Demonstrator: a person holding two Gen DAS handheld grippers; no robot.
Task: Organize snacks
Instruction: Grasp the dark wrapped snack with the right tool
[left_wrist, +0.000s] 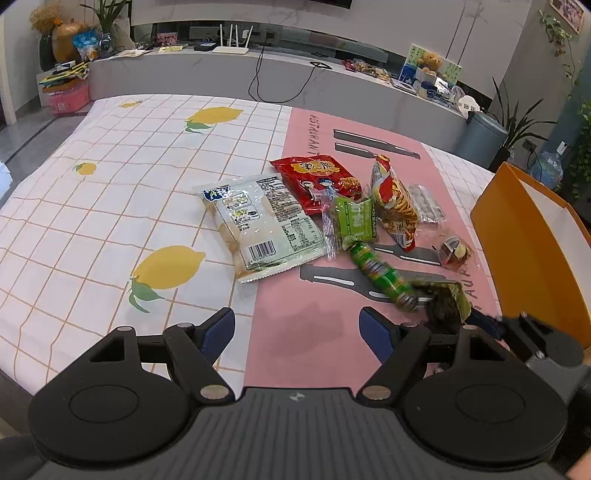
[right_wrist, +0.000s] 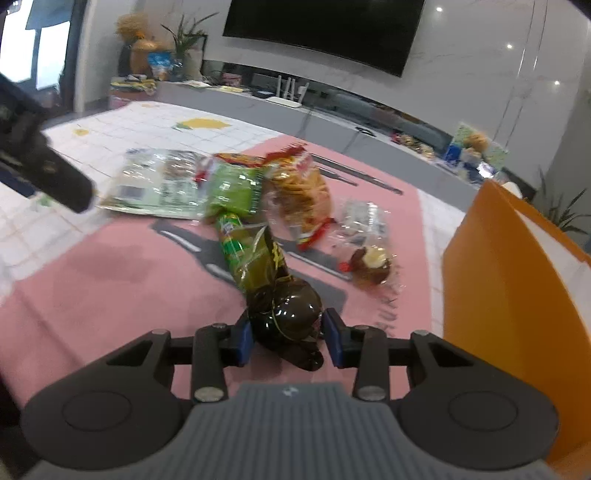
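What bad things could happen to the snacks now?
The right claw pinches only one end of the dark green packet, so it might slip out. The packet lies against the green tube, so lifting may drag it. The orange box stands close and could get bumped.

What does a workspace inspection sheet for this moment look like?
Surface: lemon-print checked tablecloth with pink placemat.
Job's things: dark green shiny snack packet; loose pile including large pale clear-plastic bag and red foil packet; orange open box at the right.
Clutter: nothing seen on the table.
Grippers: right claw shut on the dark green packet; left claw open, empty.
Cables: black cable on rear counter.
Surroundings: wall television, houseplants.
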